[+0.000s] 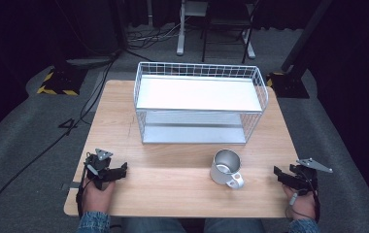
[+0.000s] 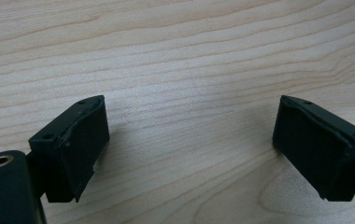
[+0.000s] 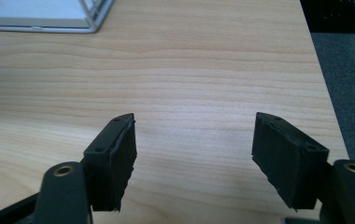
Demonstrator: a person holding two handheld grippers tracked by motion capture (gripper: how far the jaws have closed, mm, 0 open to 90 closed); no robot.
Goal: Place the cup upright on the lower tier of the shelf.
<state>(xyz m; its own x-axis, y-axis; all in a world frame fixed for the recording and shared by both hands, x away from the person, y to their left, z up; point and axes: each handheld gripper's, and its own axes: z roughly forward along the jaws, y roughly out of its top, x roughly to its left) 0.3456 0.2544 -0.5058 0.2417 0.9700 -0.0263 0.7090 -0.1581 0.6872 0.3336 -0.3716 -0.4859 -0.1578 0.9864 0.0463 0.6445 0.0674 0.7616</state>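
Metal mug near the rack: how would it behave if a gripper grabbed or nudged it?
The mug looks like thin shiny metal, so probably rigid, light and somewhat slippery. Standing upright on the table, it would likely slide rather than tip; its side handle should limit rolling.

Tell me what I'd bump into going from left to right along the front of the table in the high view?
Black left gripper held in a hand → shiny metal mug with its handle → black right gripper held in the other hand. All sit over the light wooden table.

Silver mug (image 1: 226,167); white wire rack (image 1: 199,102); light woodgrain table (image 1: 173,194).
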